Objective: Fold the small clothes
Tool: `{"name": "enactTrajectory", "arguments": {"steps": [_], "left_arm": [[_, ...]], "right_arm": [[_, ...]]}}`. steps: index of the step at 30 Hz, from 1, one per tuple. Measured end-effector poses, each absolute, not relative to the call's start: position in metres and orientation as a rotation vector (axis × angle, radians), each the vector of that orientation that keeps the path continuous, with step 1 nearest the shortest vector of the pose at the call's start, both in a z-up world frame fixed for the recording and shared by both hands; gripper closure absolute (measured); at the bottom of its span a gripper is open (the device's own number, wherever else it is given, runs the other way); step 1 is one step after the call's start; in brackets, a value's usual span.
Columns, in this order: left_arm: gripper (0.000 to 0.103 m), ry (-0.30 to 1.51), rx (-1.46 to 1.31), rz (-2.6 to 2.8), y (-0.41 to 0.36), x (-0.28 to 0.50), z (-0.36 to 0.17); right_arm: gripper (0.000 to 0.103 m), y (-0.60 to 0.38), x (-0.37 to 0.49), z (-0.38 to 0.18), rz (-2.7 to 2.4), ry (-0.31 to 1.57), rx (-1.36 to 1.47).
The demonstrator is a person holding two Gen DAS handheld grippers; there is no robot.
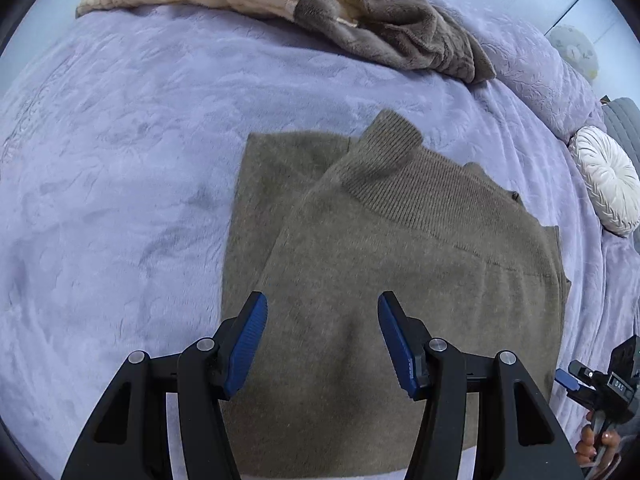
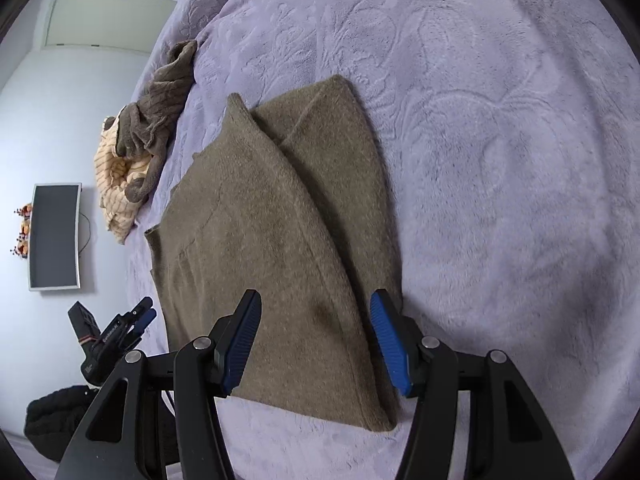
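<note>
1. Sweater (image 1: 400, 260), olive-brown knit, lies partly folded on the bed (image 1: 120, 160) (lilac plush cover); centre to lower-right of frame in left wrist view, centre in right wrist view (image 2: 272, 240).
2. Ribbed collar (image 1: 392, 148) points to upper centre of frame; one panel folded over the body, diagonal edge visible.
3. Left gripper (image 1: 322, 340): fingers spread wide, hovering over the sweater's near part, nothing between them.
4. Right gripper (image 2: 316, 340): fingers spread, above the sweater's near edge, nothing held.
5. Right gripper also seen at lower-right edge of left wrist view; left gripper at lower left of right wrist view.
6. Clothes pile (image 1: 280, 4) (cream striped + brown fleece) at top of frame, well apart from the sweater.
7. White round cushion (image 1: 608, 180) at right edge.
</note>
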State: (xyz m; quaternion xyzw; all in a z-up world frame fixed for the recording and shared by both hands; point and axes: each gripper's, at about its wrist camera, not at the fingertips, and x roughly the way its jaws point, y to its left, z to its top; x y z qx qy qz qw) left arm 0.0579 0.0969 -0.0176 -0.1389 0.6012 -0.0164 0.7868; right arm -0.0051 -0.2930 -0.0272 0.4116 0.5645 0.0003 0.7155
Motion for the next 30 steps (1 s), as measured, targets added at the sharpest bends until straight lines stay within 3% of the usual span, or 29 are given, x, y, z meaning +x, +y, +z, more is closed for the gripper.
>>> {"name": "enactTrajectory", "arguments": {"steps": [9, 11, 13, 14, 19, 23, 30], "left_arm": [[0.044, 1.391, -0.412, -0.028, 0.126, 0.009, -0.041], [0.044, 1.399, -0.424, -0.043, 0.126, 0.005, -0.044], [0.044, 1.401, -0.415, -0.049, 0.124, 0.003, -0.045], [0.044, 1.402, -0.410, -0.053, 0.123, 0.003, -0.045], [0.044, 1.398, -0.395, -0.068, 0.124, 0.001, -0.039], [0.044, 1.407, -0.397, -0.058, 0.130, -0.005, -0.038], [0.044, 1.381, -0.359, -0.124, 0.136, -0.013, -0.024]], "right_arm": [[0.043, -0.275, -0.031, -0.041, 0.078, 1.343, 0.823], [0.055, -0.273, -0.031, -0.039, 0.080, 1.332, 0.812], [0.087, -0.270, -0.030, -0.035, 0.092, 1.329, 0.796], [0.095, -0.269, -0.030, -0.034, 0.092, 1.332, 0.780], [0.096, -0.266, -0.036, -0.015, 0.153, 1.317, 0.742], [0.097, -0.270, -0.046, -0.038, 0.061, 1.413, 0.656], [0.093, -0.275, -0.057, -0.038, -0.012, 1.391, 0.749]]}}
